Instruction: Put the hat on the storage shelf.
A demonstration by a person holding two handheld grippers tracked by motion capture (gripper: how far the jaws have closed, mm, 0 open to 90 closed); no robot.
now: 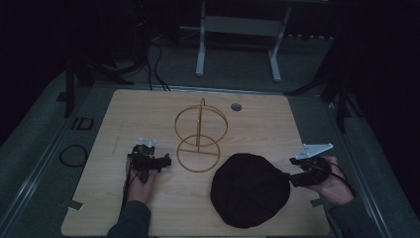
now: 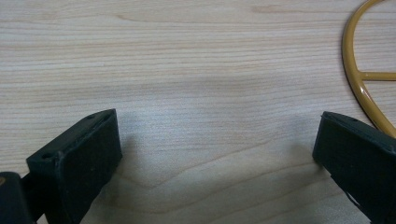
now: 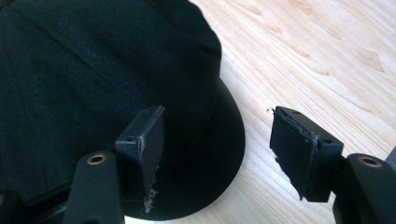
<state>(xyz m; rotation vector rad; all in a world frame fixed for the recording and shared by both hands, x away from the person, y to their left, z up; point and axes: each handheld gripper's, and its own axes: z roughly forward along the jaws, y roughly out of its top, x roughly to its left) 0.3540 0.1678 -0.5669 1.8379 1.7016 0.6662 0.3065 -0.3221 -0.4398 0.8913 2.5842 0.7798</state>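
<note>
Right gripper (image 3: 217,149) poised with jaws apart over the round black fabric cap's (image 1: 250,189) brim, positioned for grasping. Left gripper (image 2: 215,154) rests released on the pale wooden table (image 1: 148,109) beside the gold wire stand (image 1: 199,139).

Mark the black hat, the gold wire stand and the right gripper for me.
black hat (image 1: 247,191): high view, middle of the crown.
gold wire stand (image 1: 198,154): high view, base ring's crossbar.
right gripper (image 3: 217,142): right gripper view, midway between its open jaws.

Black left hand-held gripper (image 1: 148,161), black right hand-held gripper (image 1: 297,177), grey three-cornered plates, dark sleeves
</note>
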